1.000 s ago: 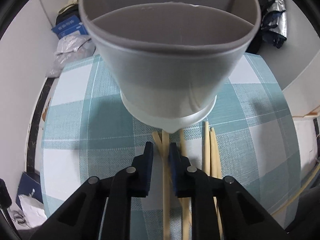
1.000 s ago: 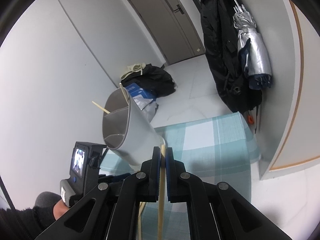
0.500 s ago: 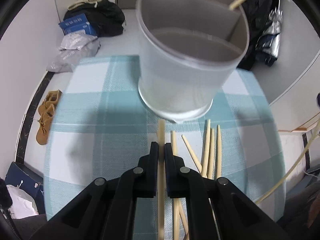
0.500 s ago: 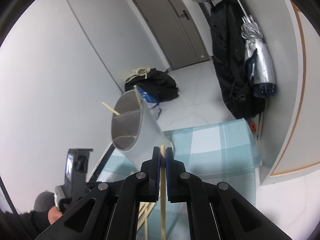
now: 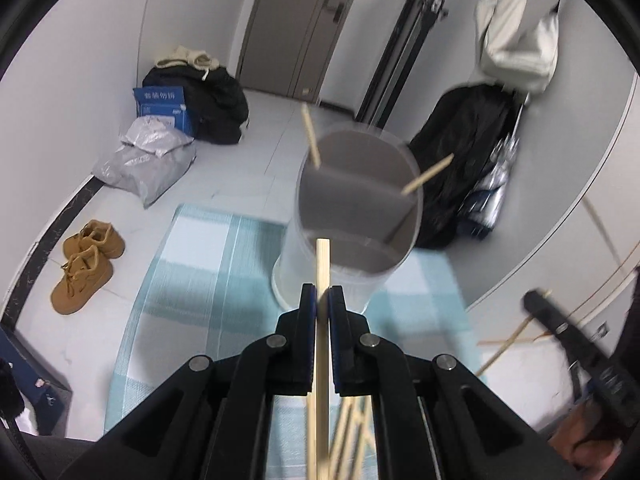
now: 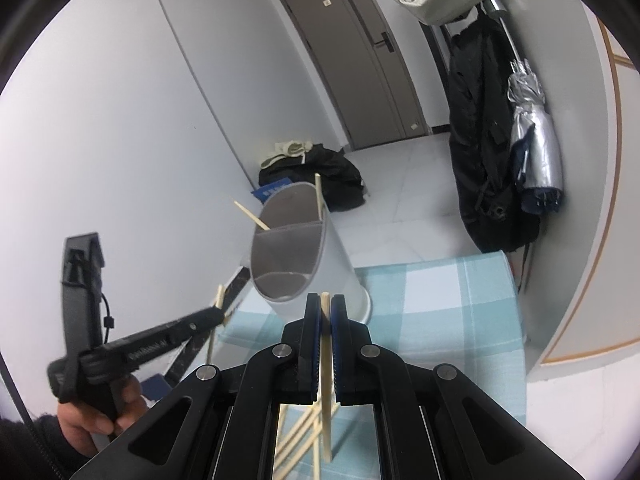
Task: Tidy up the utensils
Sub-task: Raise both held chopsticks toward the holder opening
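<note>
A grey divided utensil holder (image 5: 356, 208) stands on the teal checked tablecloth (image 5: 192, 280); two wooden chopsticks lean out of it. It also shows in the right wrist view (image 6: 296, 248). My left gripper (image 5: 322, 300) is shut on a wooden chopstick (image 5: 322, 264) whose tip reaches the holder's near rim. My right gripper (image 6: 326, 308) is shut on another chopstick (image 6: 327, 360), held above the table just short of the holder. Several loose chopsticks (image 5: 352, 424) lie on the cloth below my left gripper. My left gripper also shows in the right wrist view (image 6: 218, 314).
Brown shoes (image 5: 86, 264), a silver bag (image 5: 148, 160) and a black bag with a blue box (image 5: 192, 108) lie on the floor beyond the table's left edge. Dark coats and a folded umbrella (image 6: 532, 152) hang at the right. A door (image 6: 360, 60) is at the back.
My left gripper has shut on a chopstick and lifted it off the cloth, backing away from the holder. My right gripper has kept its chopstick and shifted slightly.
</note>
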Tool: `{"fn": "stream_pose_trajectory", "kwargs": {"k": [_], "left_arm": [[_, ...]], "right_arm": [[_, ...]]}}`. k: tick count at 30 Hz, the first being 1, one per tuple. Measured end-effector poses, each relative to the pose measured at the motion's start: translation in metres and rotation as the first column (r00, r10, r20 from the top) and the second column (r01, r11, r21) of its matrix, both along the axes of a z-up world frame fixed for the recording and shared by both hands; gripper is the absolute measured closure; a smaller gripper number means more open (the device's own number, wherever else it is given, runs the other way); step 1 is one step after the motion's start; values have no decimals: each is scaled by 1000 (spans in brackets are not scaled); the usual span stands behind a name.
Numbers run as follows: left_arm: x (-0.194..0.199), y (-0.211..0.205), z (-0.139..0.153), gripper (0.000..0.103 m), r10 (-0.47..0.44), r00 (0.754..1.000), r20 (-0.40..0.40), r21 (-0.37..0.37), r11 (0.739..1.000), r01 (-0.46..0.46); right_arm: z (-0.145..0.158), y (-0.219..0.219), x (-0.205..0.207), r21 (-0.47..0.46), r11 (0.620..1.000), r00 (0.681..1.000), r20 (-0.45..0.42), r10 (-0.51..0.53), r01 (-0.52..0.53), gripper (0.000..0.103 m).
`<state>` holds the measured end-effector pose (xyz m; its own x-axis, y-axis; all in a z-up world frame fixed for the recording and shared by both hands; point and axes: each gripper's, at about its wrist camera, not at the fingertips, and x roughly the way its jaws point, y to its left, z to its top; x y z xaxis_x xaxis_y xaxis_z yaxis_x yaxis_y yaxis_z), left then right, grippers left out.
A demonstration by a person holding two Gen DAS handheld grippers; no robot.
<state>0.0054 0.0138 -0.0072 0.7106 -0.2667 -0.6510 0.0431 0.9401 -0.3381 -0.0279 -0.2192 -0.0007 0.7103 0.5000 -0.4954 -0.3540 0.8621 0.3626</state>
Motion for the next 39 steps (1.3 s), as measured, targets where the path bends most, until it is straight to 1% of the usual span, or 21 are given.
{"fn": "stream_pose_trajectory", "kwargs": {"k": [4, 8, 10, 12, 16, 19, 22, 25, 29, 32, 35, 39], "left_arm": [[-2, 2, 20, 100, 14, 997, 77, -14, 1000, -13], [0, 3, 45, 100, 19, 987, 161, -23, 1000, -16], [4, 2, 59, 100, 17, 979, 203, -13, 1000, -15], [7, 4, 72, 100, 27, 966, 256, -15, 1000, -24], [21, 7, 95, 100, 34, 942, 335, -22, 999, -28], [36, 8, 108, 100, 31, 923, 384, -17, 1000, -27], [53, 11, 114, 100, 41, 911, 409, -31, 999, -32], [72, 12, 115, 100, 59, 903, 426, -38, 998, -48], [101, 13, 111, 100, 120, 896, 428, -33, 993, -117], [121, 14, 103, 100, 148, 888, 435, -41, 989, -145], [133, 13, 93, 100, 153, 884, 441, -52, 988, -145], [142, 5, 80, 100, 145, 876, 459, -28, 988, -149]], "right_arm": [[7, 8, -1, -10, 1000, 1000, 27, 8, -8, 99], [11, 15, 1, -1, 1000, 999, 31, 12, -12, 99], [15, 18, 2, 4, 1000, 999, 34, 13, -13, 99], [22, 20, 4, 12, 1000, 999, 42, 16, -16, 99], [40, 21, 11, 31, 999, 998, 63, 31, -33, 99], [54, 23, 26, 35, 999, 998, 54, 40, -42, 99], [74, 24, 43, 49, 998, 997, 59, 43, -46, 99], [98, 28, 59, 55, 997, 994, 95, 51, -56, 99], [128, 33, 83, 44, 997, 988, 145, 57, -64, 99], [147, 33, 103, 47, 997, 982, 184, 50, -60, 99], [156, 34, 122, 49, 998, 978, 206, 34, -45, 99], [151, 37, 140, 42, 999, 978, 207, 16, -26, 99]]}}
